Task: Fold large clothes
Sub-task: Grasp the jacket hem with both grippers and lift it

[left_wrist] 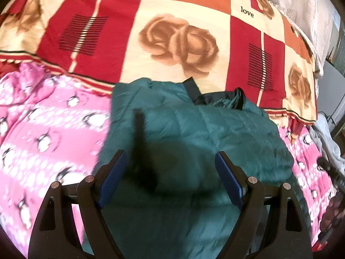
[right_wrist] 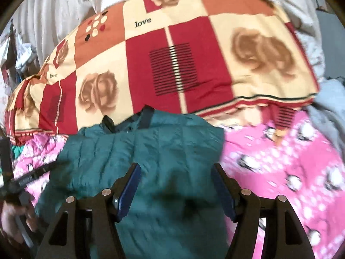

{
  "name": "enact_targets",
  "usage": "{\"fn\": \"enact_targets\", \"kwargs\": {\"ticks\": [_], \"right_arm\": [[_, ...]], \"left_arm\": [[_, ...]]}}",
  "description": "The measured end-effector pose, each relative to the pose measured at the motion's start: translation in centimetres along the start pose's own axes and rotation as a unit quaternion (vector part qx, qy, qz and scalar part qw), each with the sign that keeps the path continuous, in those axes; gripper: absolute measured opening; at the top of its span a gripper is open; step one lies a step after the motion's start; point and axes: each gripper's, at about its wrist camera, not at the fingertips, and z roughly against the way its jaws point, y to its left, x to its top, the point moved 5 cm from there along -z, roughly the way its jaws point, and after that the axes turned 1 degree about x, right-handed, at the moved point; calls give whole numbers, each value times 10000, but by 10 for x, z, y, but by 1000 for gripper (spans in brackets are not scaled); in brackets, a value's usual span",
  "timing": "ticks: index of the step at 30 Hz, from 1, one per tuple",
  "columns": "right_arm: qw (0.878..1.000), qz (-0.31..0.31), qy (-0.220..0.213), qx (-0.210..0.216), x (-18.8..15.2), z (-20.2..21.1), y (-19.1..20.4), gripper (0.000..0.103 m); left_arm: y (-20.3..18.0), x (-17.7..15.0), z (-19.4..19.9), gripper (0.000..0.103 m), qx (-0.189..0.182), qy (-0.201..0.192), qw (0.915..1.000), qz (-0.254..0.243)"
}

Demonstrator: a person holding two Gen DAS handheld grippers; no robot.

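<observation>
The teal quilted jacket (left_wrist: 194, 133) lies across the middle and lower part of both wrist views, already gathered into a thick, roughly rectangular bundle on the pink penguin-print cover (left_wrist: 47, 133), its far edge reaching up to the red and cream rose-patterned blanket (left_wrist: 172, 36) that fills the upper half of each frame. A dark collar or lining (left_wrist: 224, 99) shows at the bundle's upper edge. Judging by the puffy stitched panels, it should be light, soft and springy, with a smooth shell that may slip and a bulk that will push back against any crease, so a pinch of a single layer would likely slide free. Better holds look to be the firmer seamed edges: the collar at the top, or the hem corners in the lower frame, taking several layers at once. The left gripper (left_wrist: 170, 172) hangs above the cloth with its blue pads spread wide and nothing between them; the right gripper (right_wrist: 175, 190) is parted somewhat less, likewise empty, over the bundle's lower middle
</observation>
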Motion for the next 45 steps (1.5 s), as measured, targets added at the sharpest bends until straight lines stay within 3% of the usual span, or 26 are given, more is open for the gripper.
{"fn": "enact_targets", "kwargs": {"ticks": [8,14,18,21,25,26,29,32,34,36,38,42,45], "right_arm": [[9998,35,124,130,-71,71,-29,65],[9992,-156,357,74,-116,101,-42,65],[9995,95,150,276,-148,113,-45,72],[9950,-278,561,776,-176,103,-53,72],[9924,96,733,983,-190,101,-42,72],[9892,33,873,1178,-193,97,-39,72],[9863,-108,1143,1186,-202,86,-40,72],[9838,-398,1087,1369,-206,85,-47,73],[9800,-519,1068,1595,-207,90,-46,73],[9768,-570,974,1818,-207,95,-44,72],[9786,-524,1029,1702,-209,93,-43,72],[9807,-466,1000,1615,-212,85,-40,73],[9833,-344,934,1523,-212,82,-35,78]], "left_arm": [[18,-51,69,84,330,-187,9963,-771],[51,-86,106,84,432,-280,9978,-420],[61,-102,120,84,386,-364,9984,-191],[58,-118,122,84,449,-198,9980,-406],[54,-136,133,84,517,-34,9981,-318],[52,-138,136,84,461,-53,9985,-292],[50,-142,141,84,391,-142,9986,-325],[64,-157,132,84,473,-66,9982,-361],[81,-167,122,84,561,223,9982,-41],[91,-167,123,84,437,209,9986,229],[97,-169,126,84,358,88,9989,276],[102,-184,112,84,44,474,9980,419],[98,-189,110,88,-104,533,9980,310]]}}
